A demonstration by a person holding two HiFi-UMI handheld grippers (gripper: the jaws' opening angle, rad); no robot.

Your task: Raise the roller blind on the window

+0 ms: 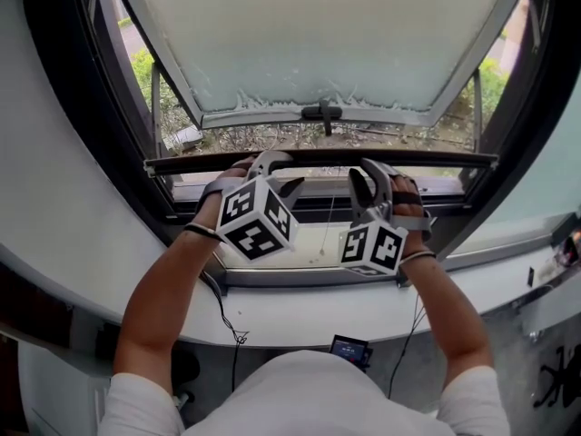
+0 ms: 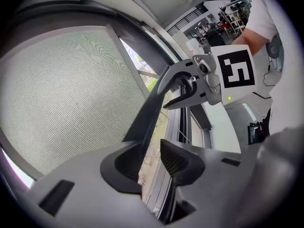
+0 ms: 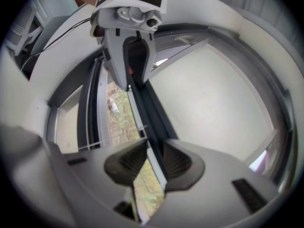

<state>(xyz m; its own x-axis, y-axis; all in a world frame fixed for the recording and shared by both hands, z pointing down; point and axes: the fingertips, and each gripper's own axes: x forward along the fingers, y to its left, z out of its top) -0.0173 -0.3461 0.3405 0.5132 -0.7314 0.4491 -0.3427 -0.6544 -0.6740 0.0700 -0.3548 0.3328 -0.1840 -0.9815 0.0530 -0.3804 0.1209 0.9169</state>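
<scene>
Left gripper point(image 2: 149, 158): I hold its jaws partly spread, astride the dark bottom bar point(image 2: 147, 108) of the roller blind. The bar lies against one pad point(image 2: 124, 164). A strip of outdoor ground shows between the bar and the other pad point(image 2: 176, 159), so this gripper straddles the bar without clamping it.

Right gripper point(image 3: 155, 158): its jaws pinch the same bar. One ribbed pad sits on each side, and the bar fills the gap at the pad tips.

Position of the bar: in the head view it runs level across the full width of the window opening. It sits low, just above the lower window frame point(image 1: 309, 214). The two grippers meet it side by side near its middle, the left one at the left and the right one at the right, close together but apart. Each gripper's marker cube faces the head camera.

Blind fabric: a fine mesh point(image 2: 71, 94) fills the left part of the left gripper view, on the far side of the bar.

Surroundings:
- Greenery point(image 1: 141, 66) shows outdoors beyond the glass.
- A white windowsill point(image 1: 300, 321) curves below the frame.
- A thin black cable point(image 1: 222, 309) lies across the sill.
- A small device with a lit screen point(image 1: 350, 347) sits at the sill's near edge.
</scene>
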